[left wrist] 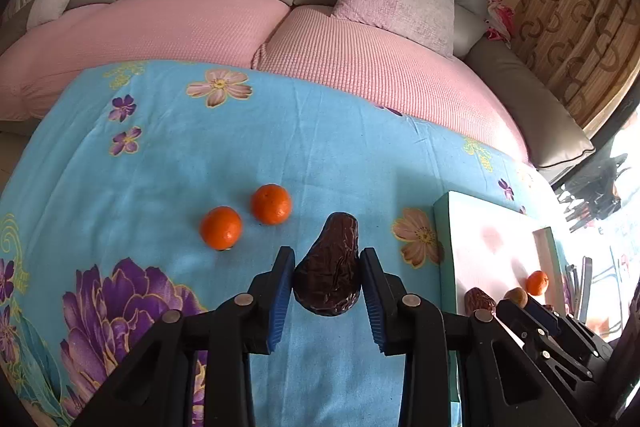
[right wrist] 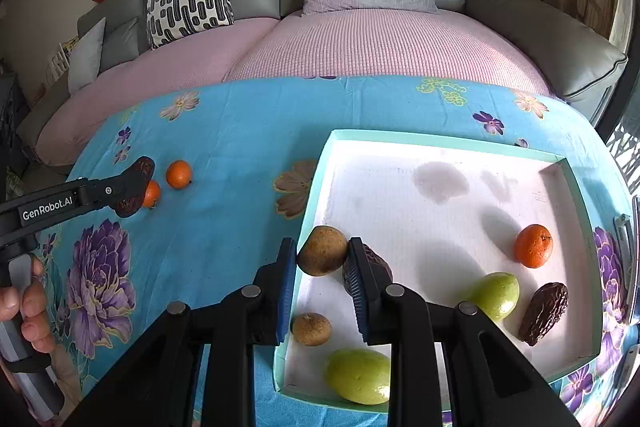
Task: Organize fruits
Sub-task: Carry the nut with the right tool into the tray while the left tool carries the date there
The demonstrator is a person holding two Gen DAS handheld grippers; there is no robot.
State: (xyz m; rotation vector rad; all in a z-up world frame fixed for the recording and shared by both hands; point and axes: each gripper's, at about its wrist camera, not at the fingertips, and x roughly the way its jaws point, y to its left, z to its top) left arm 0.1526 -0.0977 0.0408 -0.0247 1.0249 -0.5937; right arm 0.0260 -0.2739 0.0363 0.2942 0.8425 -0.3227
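**Two tongs, two fruits: one held over the cloth, one at the tray's edge**

Two hand-held tongs work around a shallow white tray with a turquoise rim [right wrist: 440, 138], which stands on a tabletop covered by a blue flowered cloth [right wrist: 240, 131]. The left tongs [left wrist: 327, 273] bracket a dark brown, wrinkled, pear-shaped fruit [left wrist: 328, 271]; both blue pads touch or nearly touch its broad lower body, so the jaws appear closed on it, well to the left of the tray. Whether it is lifted clear of the cloth cannot be told. Beyond it, farther from the tray, lie two small round orange tangerines [left wrist: 221, 228] [left wrist: 271, 204].

The right tongs [right wrist: 323, 253] grip a round, matt brown fruit [right wrist: 322, 250] directly over the tray's left wall. Inside the tray rest a second small brown fruit [right wrist: 311, 328], two smooth green oval fruits [right wrist: 358, 375] [right wrist: 495, 295], one orange tangerine [right wrist: 533, 245] and two dark wrinkled fruits [right wrist: 545, 312], one largely hidden behind the right pad.

Handling, as judged: all pieces look light. The wrinkled fruit's skin should give friction but may dent, so a hold across the widest part suits it. The brown ball is firm yet apt to roll; grip across its middle. The glossy green fruits look the most slippery.
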